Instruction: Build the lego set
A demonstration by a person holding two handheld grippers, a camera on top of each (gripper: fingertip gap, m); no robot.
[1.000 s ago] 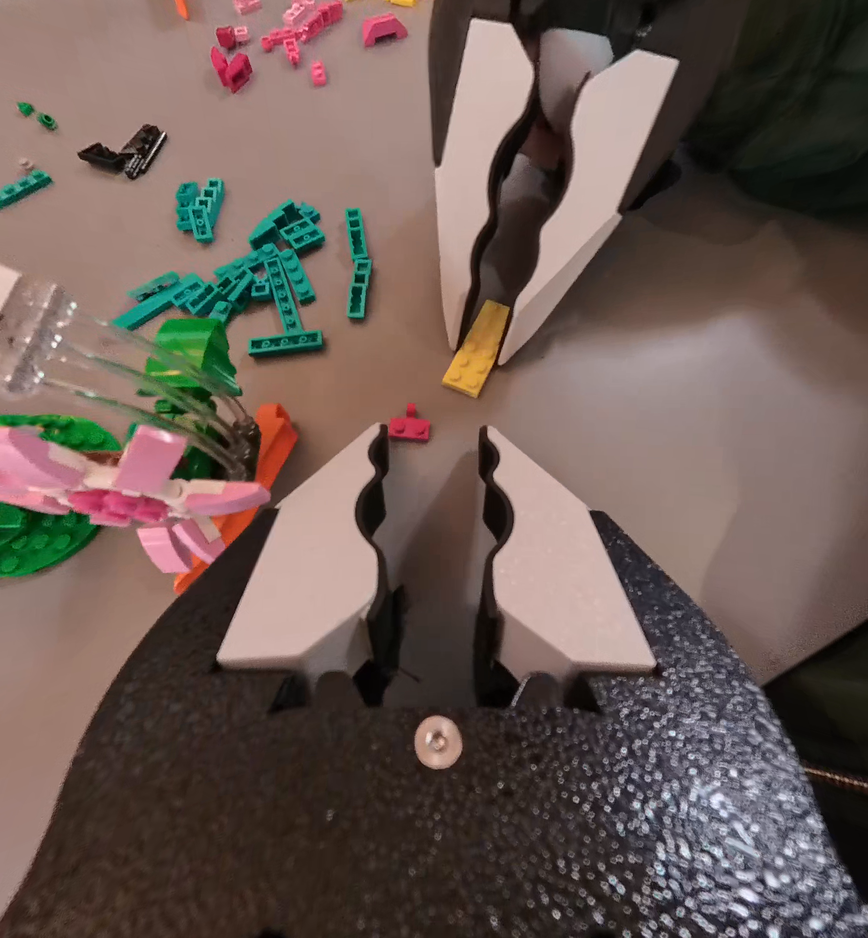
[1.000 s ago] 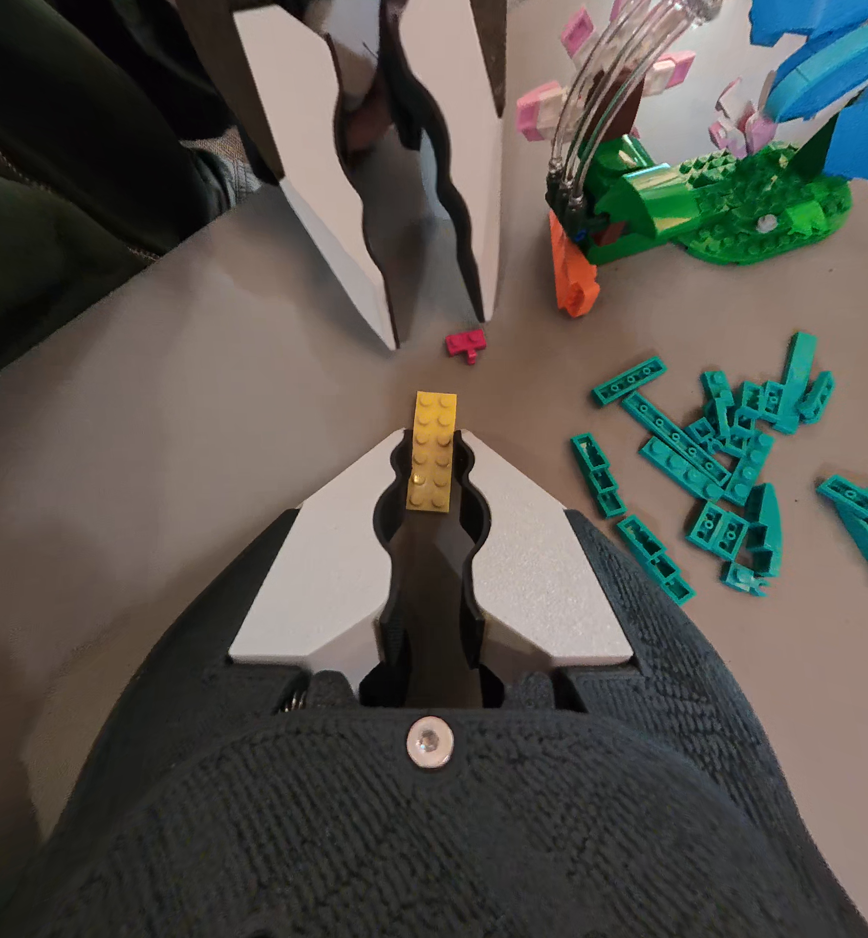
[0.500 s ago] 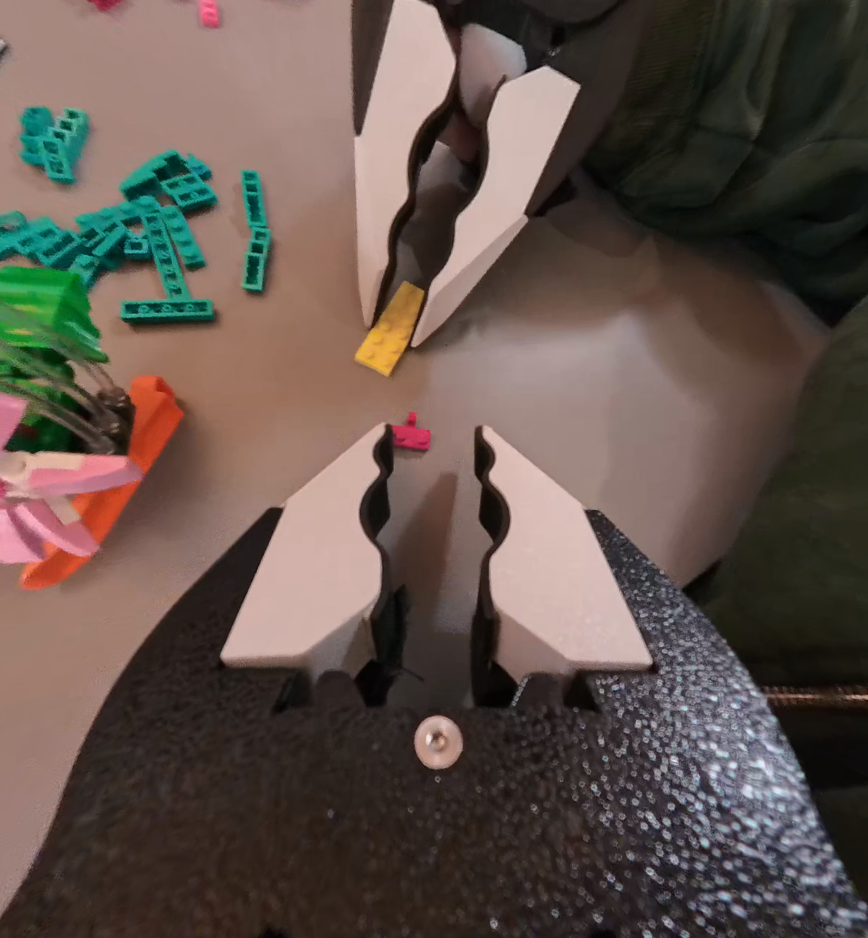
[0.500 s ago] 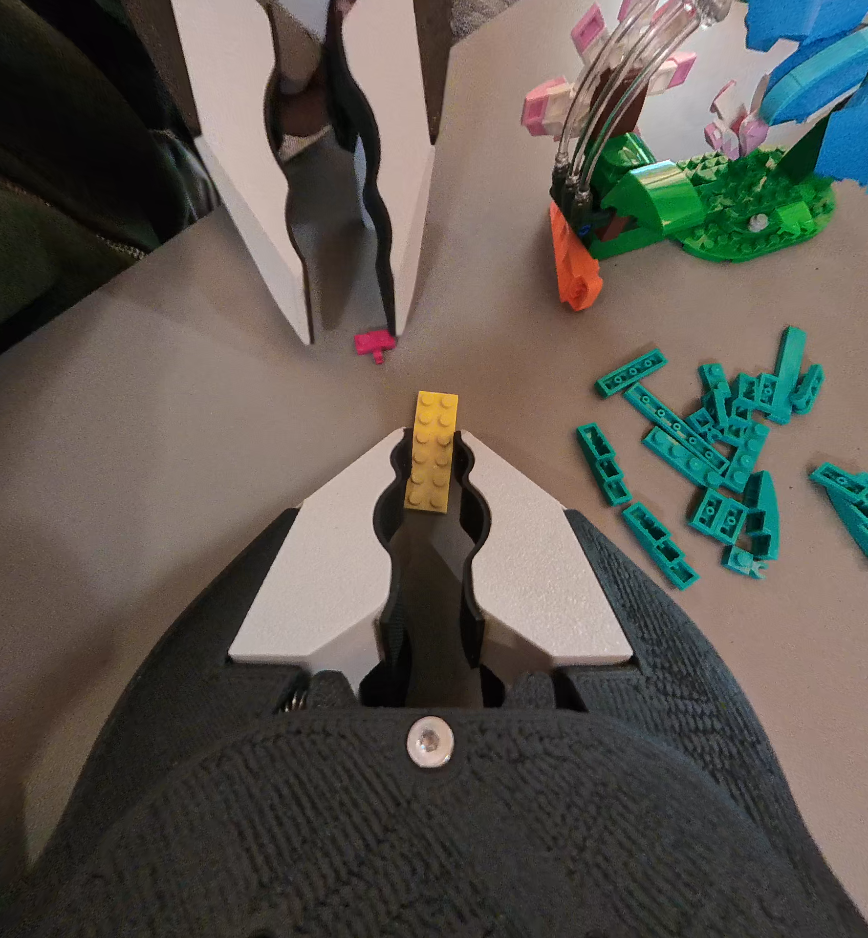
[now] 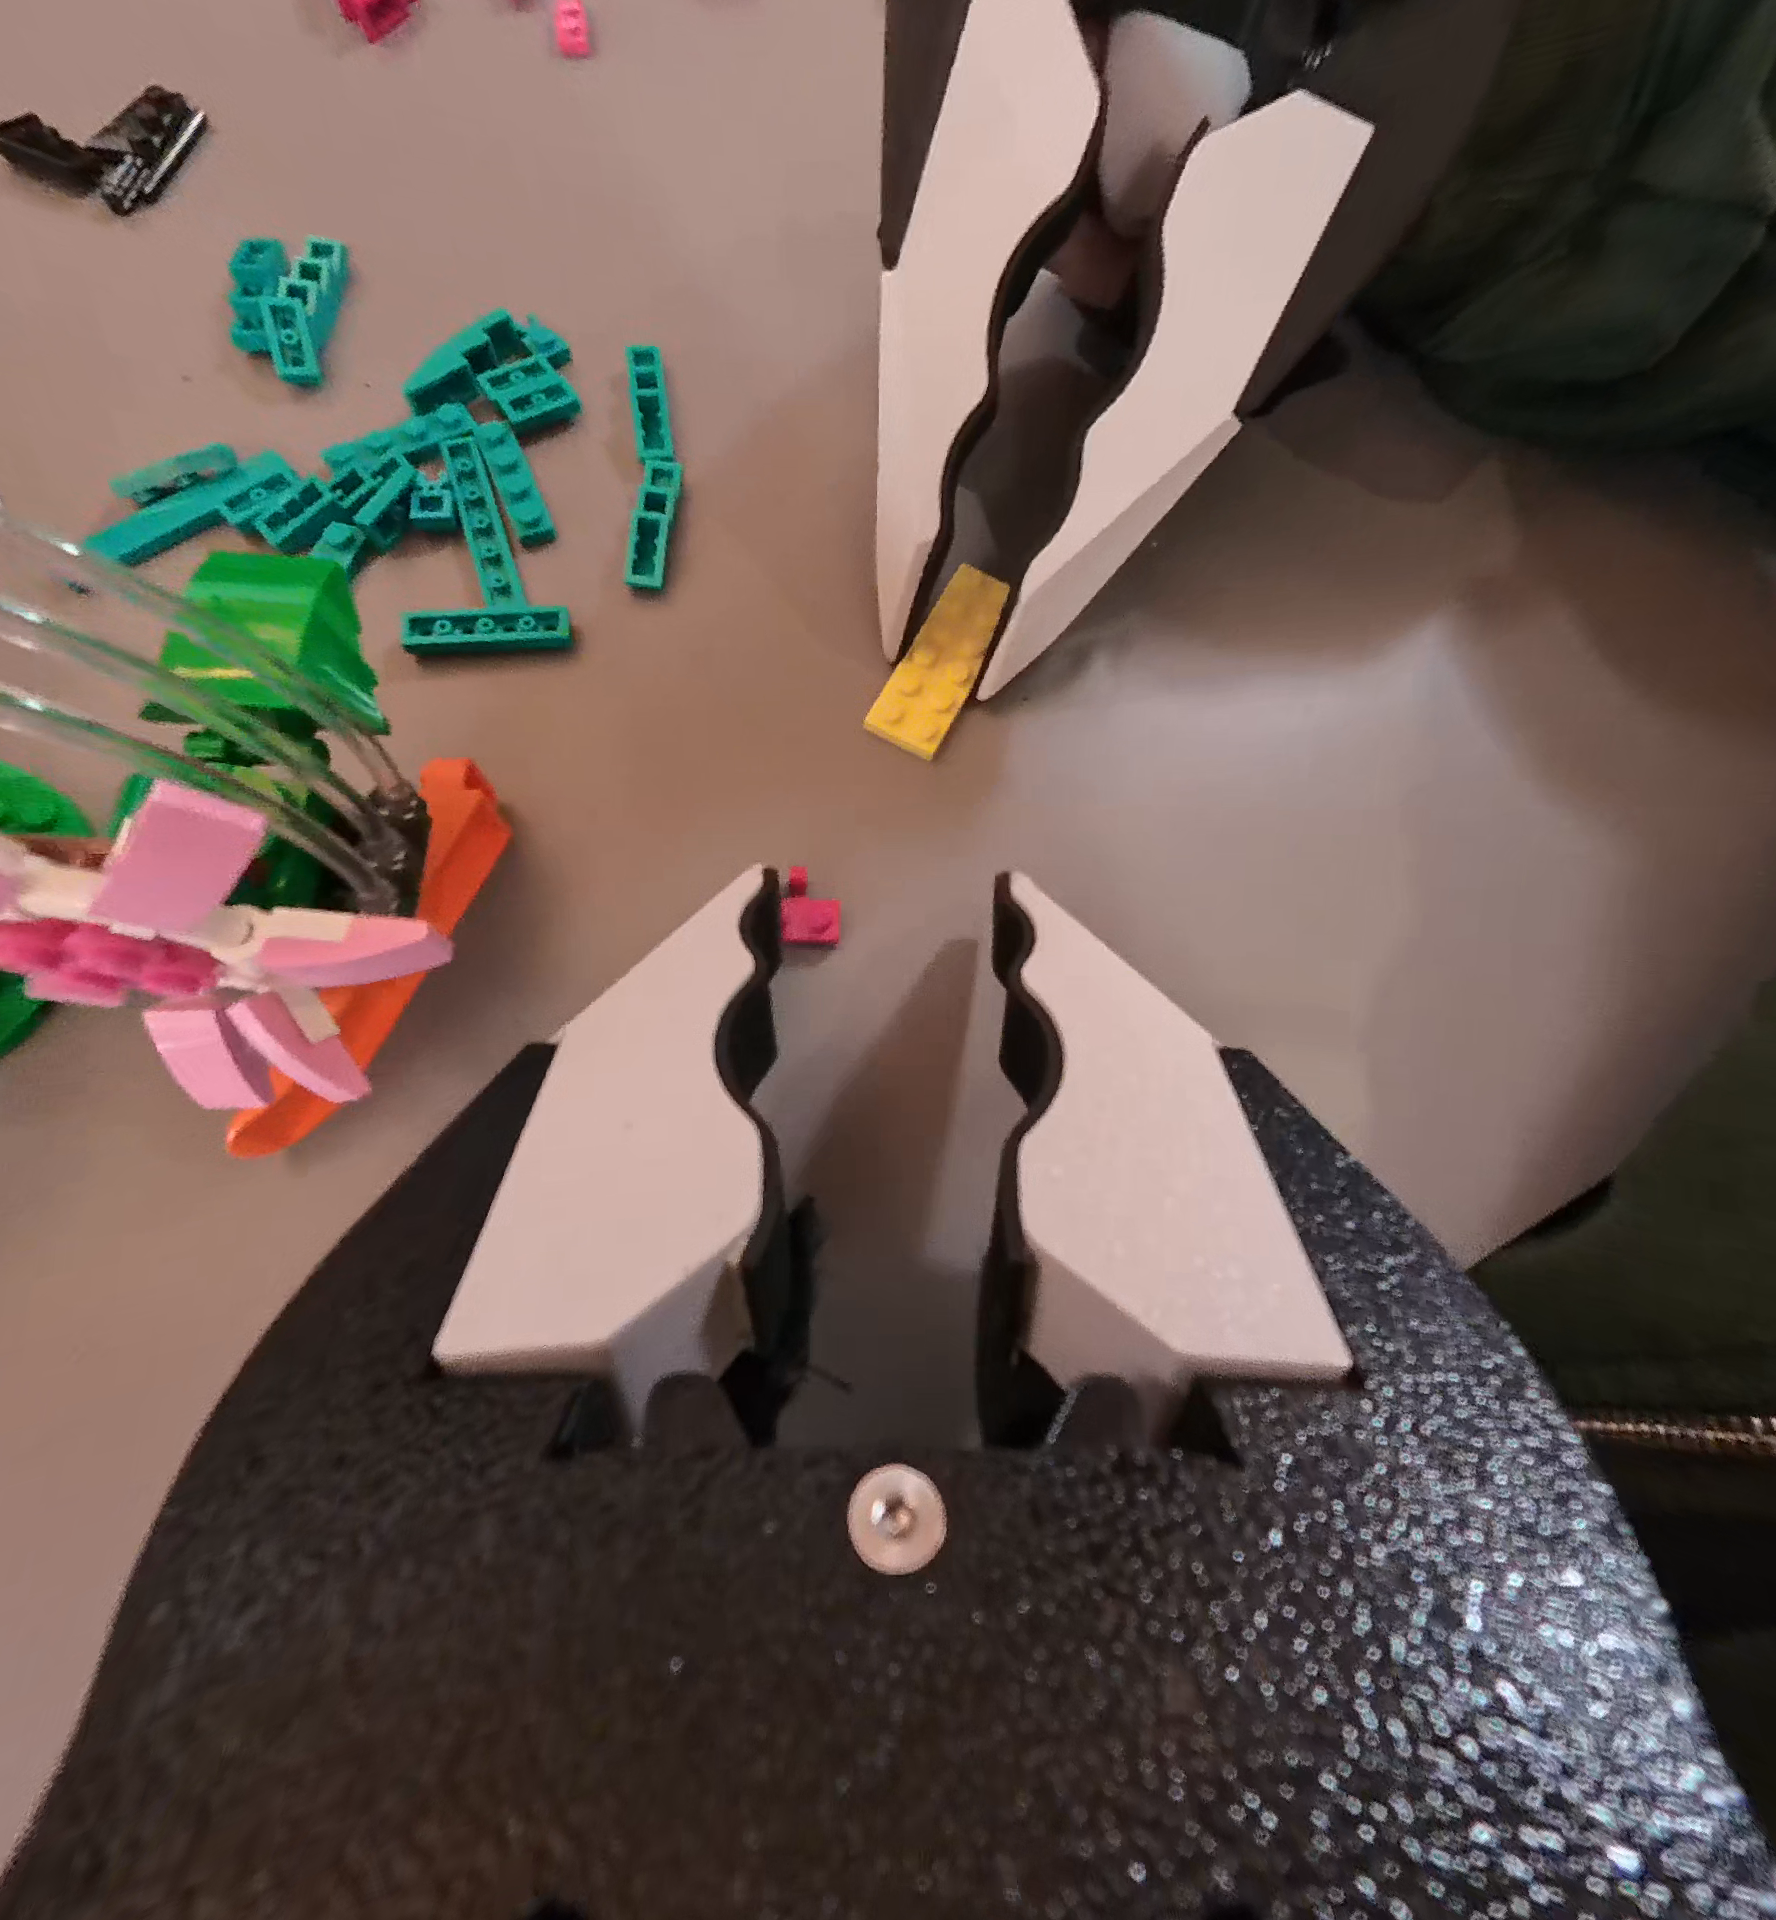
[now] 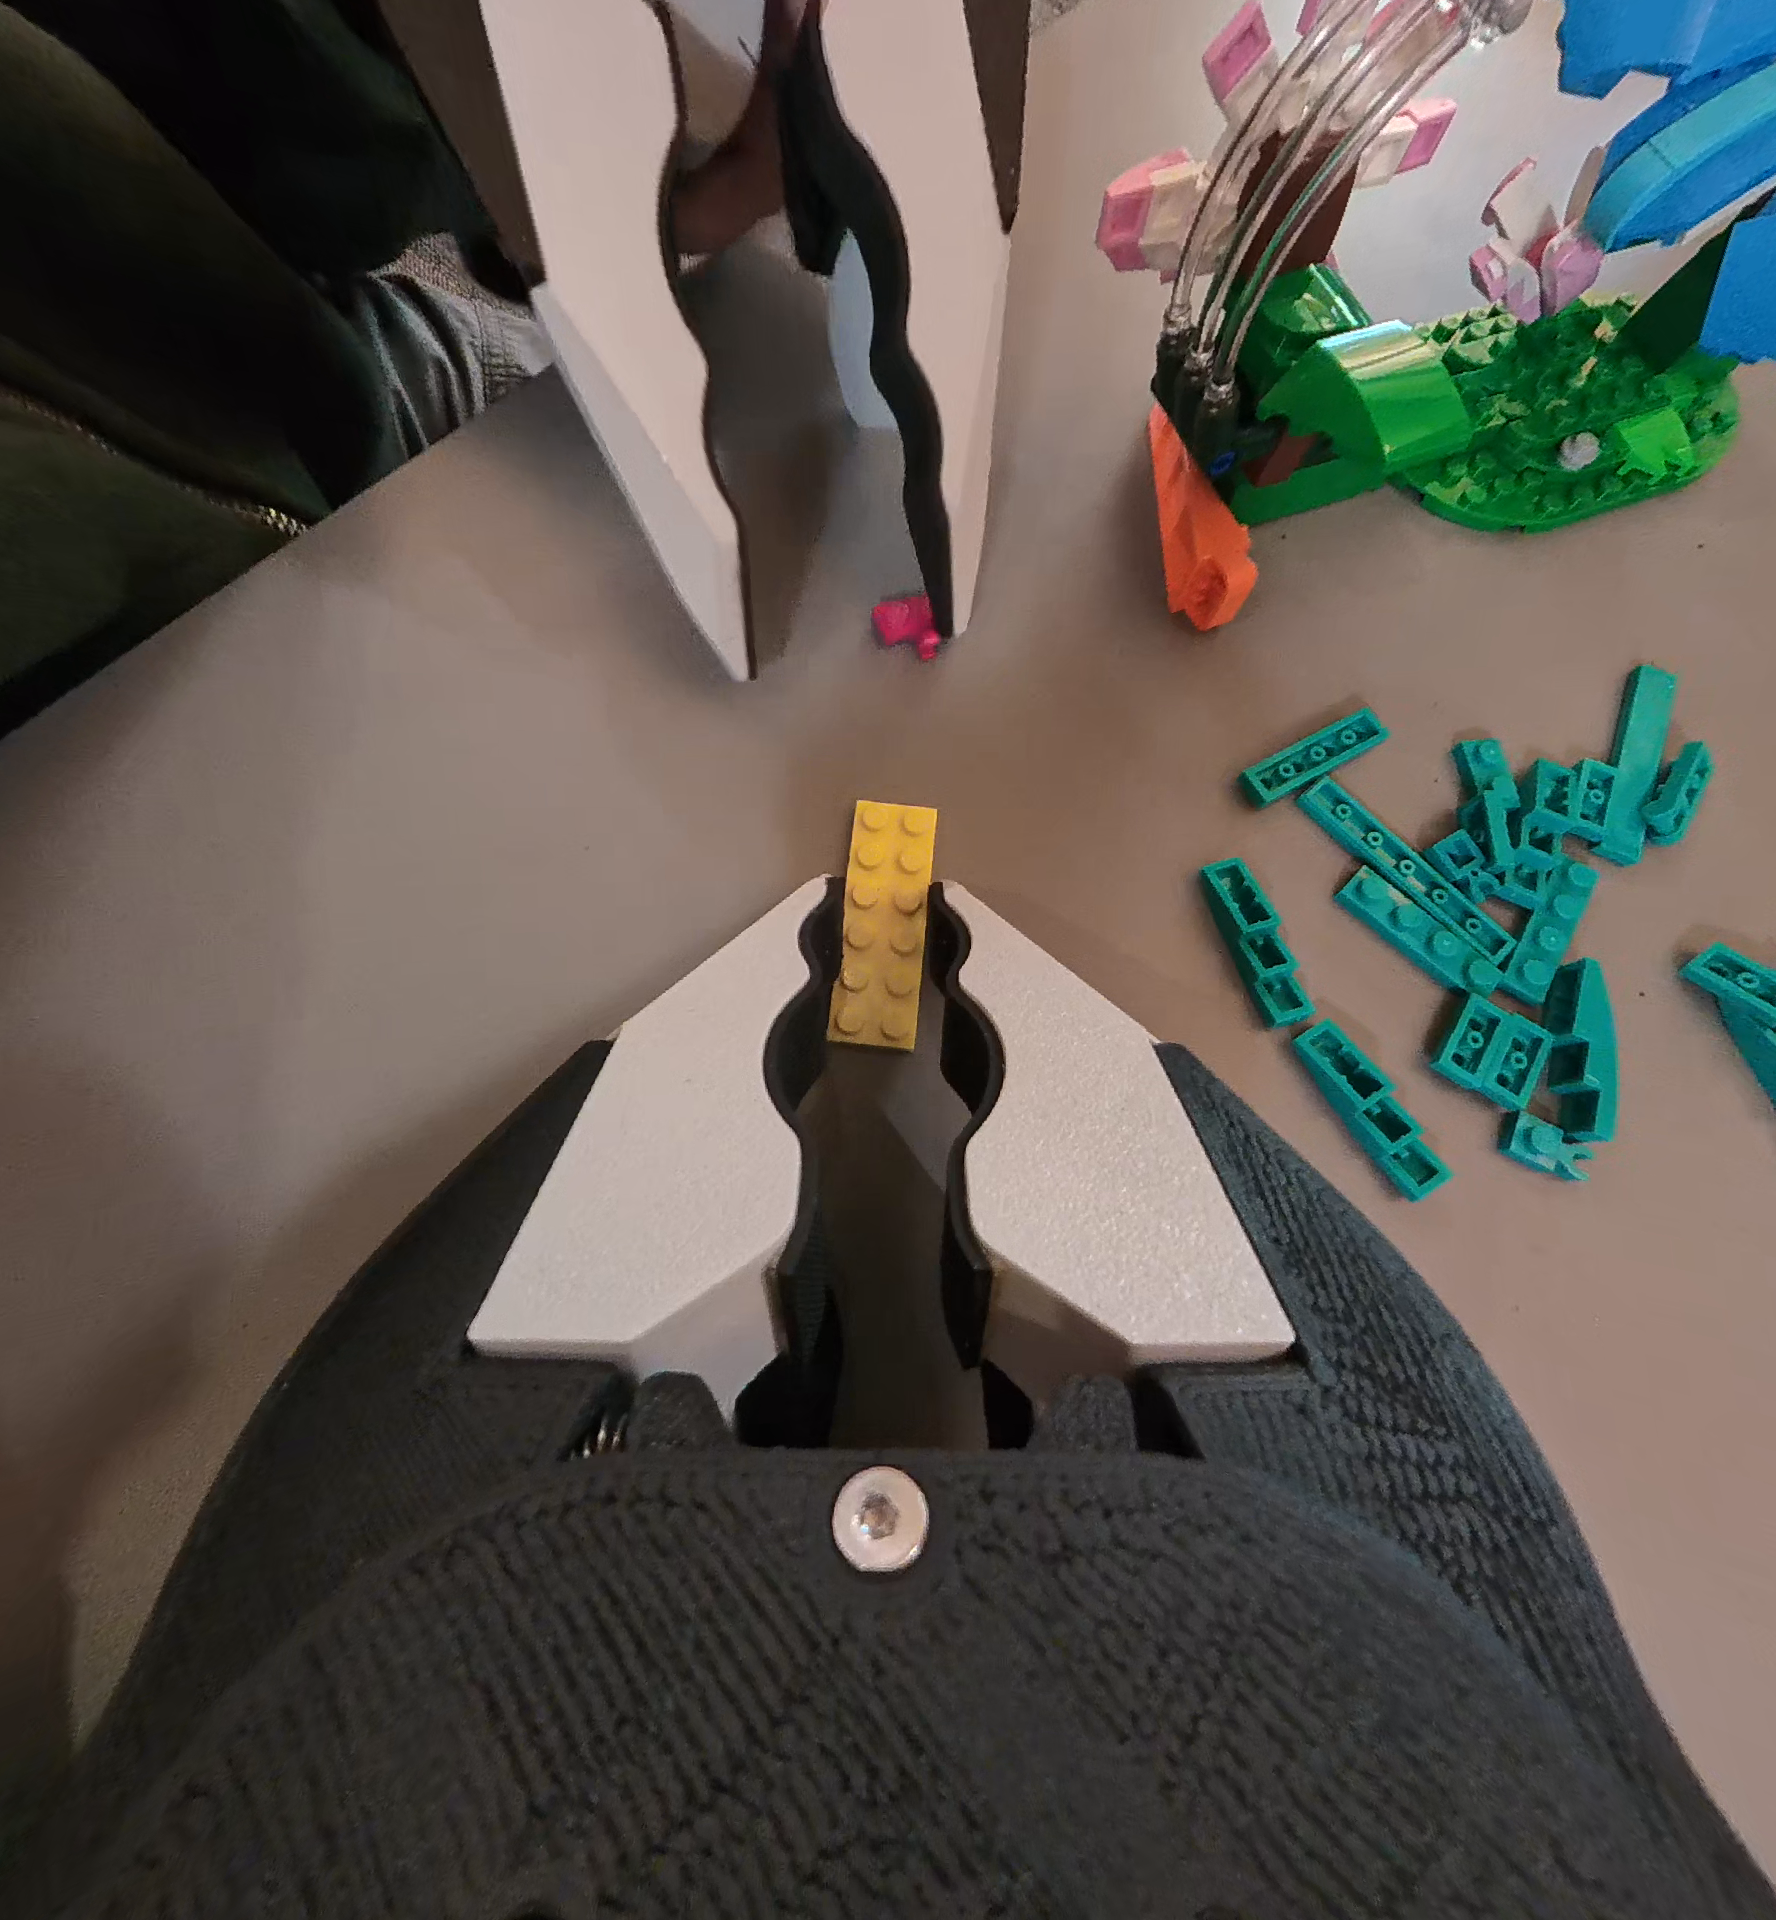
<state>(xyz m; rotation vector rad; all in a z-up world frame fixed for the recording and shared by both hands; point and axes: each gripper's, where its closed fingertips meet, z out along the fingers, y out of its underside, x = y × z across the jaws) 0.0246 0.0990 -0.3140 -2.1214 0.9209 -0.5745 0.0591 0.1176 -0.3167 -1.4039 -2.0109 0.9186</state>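
My left gripper (image 5: 884,894) is open and low over the grey table. A small magenta piece (image 5: 809,920) lies between its tips, against the left fingertip (image 5: 749,914). My right gripper (image 6: 886,885) is shut on a yellow two-stud-wide plate (image 6: 884,925), which sticks out past the tips, studs up. In the left wrist view the right gripper (image 5: 944,670) points at me with the yellow plate (image 5: 931,681). In the right wrist view the left gripper (image 6: 851,644) stands opposite, with the magenta piece (image 6: 905,623) at its tip.
A built model with a green base (image 6: 1549,468), clear tubes, pink flowers (image 5: 167,935) and an orange piece (image 5: 448,842) stands beside the grippers. There are loose teal pieces (image 5: 468,488) (image 6: 1486,914) and black pieces (image 5: 105,145). A dark green garment (image 5: 1642,208) lies at the table edge. One gripper's finger ends stand about 5 cm off the other's. My right tips are roughly 15 cm from the dark green garment (image 5: 1642,208).
The left gripper swung away from the model, then partway back, staying open. The magenta piece shifted with its fingertip. The right gripper kept still with the yellow plate.
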